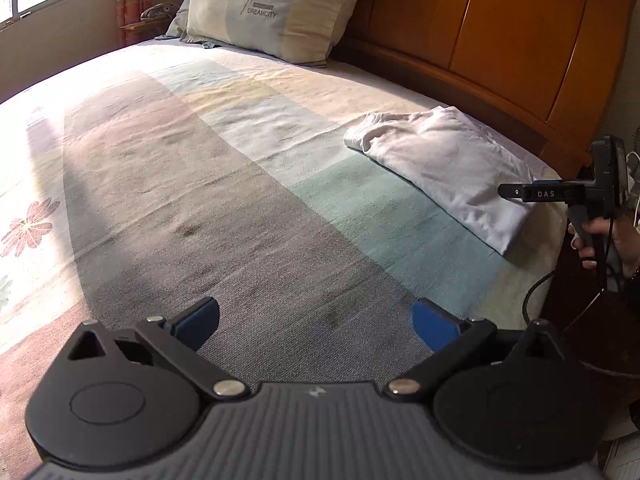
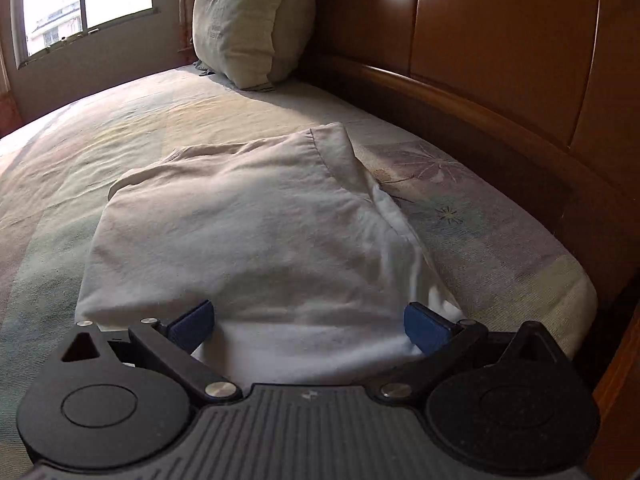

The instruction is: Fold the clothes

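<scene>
Folded into a soft, wrinkled white cotton rectangle, garment (image 2: 256, 232) lying on woven pastel bedspread (image 1: 240, 184) near glossy wooden headboard (image 1: 500, 40), both left gripper (image 1: 316, 322) and right gripper (image 2: 310, 326) spread wide, grasping nothing.

One folded white garment (image 1: 440, 168), one pillow (image 1: 272, 4), two grippers, both spread wide.
</scene>
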The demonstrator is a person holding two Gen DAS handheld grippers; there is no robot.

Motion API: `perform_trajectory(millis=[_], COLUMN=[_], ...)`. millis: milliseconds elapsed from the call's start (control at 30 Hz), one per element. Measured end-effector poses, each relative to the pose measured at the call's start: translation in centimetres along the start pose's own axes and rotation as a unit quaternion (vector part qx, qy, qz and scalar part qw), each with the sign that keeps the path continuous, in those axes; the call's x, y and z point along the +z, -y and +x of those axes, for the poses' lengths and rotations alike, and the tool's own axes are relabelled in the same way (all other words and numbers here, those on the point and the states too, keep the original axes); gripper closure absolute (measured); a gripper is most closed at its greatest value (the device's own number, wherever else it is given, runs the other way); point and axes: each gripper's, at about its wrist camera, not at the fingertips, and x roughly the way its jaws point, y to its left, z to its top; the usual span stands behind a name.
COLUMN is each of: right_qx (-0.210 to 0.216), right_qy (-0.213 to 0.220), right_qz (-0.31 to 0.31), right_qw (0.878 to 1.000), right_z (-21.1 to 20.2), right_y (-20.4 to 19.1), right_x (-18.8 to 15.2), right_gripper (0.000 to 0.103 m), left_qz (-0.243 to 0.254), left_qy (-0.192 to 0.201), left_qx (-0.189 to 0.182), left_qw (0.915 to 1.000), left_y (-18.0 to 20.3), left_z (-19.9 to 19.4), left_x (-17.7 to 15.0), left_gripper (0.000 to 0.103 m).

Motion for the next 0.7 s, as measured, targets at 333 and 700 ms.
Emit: perform_trajectory(millis=[333, 700], right_qx=[-0.021, 0.056], right_qy=[0.015, 0.009], right_qz=[0.035, -0.072], right_qw=[0.999, 0.996], right_z=[1.6, -2.7], right_y=[1.7, -3.4], right_x=[2.0, -1.5], right_gripper=[0.000, 0.000], left_qz=[0.014, 0.025], left_qy=[0.002, 0.005], left_qx=[0.034, 0.027], left_qw=[0.9993, 0.9993], left_y=[0.7, 1.1], left_z=[0.8, 0.6], left_x=[0.3, 0.1], left_gripper=[0.001, 0.001])
